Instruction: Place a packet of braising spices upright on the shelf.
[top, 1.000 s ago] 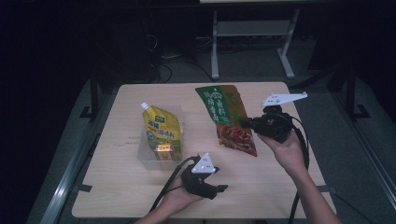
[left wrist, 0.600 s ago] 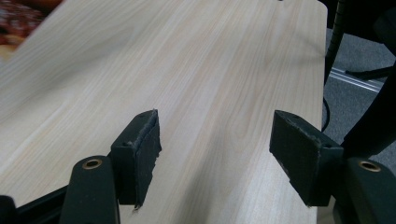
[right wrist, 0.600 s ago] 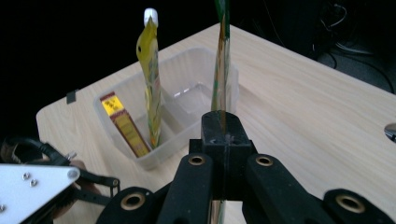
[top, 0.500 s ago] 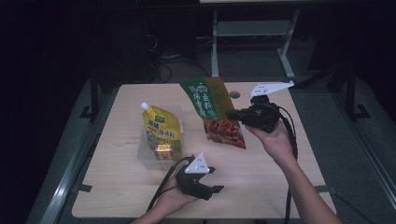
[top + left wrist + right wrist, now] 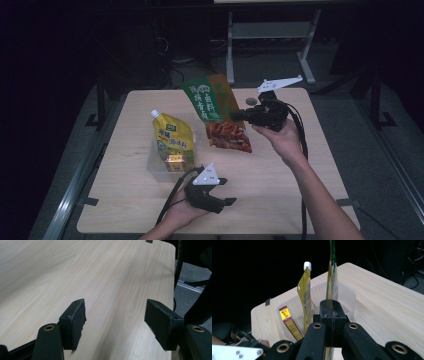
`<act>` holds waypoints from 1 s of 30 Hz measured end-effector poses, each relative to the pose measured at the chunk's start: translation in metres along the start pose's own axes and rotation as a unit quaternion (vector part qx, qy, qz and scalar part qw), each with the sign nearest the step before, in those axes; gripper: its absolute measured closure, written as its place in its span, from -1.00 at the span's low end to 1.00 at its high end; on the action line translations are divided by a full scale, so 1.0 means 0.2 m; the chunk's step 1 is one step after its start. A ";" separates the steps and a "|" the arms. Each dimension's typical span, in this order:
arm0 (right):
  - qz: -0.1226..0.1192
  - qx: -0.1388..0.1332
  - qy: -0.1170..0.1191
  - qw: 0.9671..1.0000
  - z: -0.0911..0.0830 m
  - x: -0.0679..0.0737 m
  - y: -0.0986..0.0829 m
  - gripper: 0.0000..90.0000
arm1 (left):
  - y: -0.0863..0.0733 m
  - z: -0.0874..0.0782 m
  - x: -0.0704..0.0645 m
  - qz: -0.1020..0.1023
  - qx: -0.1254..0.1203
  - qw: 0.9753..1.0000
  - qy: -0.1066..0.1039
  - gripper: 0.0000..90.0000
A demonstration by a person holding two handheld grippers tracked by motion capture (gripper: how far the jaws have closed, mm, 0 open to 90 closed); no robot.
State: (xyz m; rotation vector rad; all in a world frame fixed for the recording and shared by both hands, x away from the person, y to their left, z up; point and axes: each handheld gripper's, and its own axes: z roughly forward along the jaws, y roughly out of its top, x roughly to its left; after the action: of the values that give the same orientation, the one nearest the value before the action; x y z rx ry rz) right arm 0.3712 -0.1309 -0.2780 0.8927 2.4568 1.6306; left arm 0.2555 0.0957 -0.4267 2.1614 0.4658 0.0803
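Green-and-red snack bag (image 5: 218, 111) pinched edge-on in right gripper (image 5: 239, 115), lifted clear of wooden surface (image 5: 280, 175), just beside clear plastic bin (image 5: 156, 165) holding yellow spouted pouch (image 5: 171, 137). Left gripper (image 5: 227, 201) jaws spread wide, holding nothing, low over surface near front edge.

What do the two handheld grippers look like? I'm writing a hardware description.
Both are black two-jaw tools. The left gripper and right gripper each carry a pale three-cornered plate and trail a black cable. Jaw pads are dark, worn rubber; brass-coloured pivot rivets show. Forearms bare, no sleeves.
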 end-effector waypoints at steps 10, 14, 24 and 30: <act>-0.016 0.008 0.021 1.000 0.13 -0.04 0.10 1.00 | -0.01 -0.01 -0.01 -0.001 -0.011 1.000 -0.011 -0.28; -0.019 0.002 0.033 0.999 0.17 -0.05 0.14 1.00 | -0.01 -0.01 -0.01 -0.002 -0.014 1.000 -0.016 -0.28; -0.029 0.002 0.053 0.998 0.39 -0.06 0.24 1.00 | -0.01 -0.02 -0.02 0.009 -0.015 0.999 -0.029 -0.28; -0.030 0.013 0.054 0.998 0.53 -0.07 0.26 1.00 | 0.00 -0.03 -0.04 0.018 -0.011 0.999 -0.032 -0.28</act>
State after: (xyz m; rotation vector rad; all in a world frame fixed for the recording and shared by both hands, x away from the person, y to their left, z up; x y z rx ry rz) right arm 0.4424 -0.0361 -0.2838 0.7451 2.5536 1.6741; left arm 0.2469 0.0975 -0.4233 2.1441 0.3876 0.0370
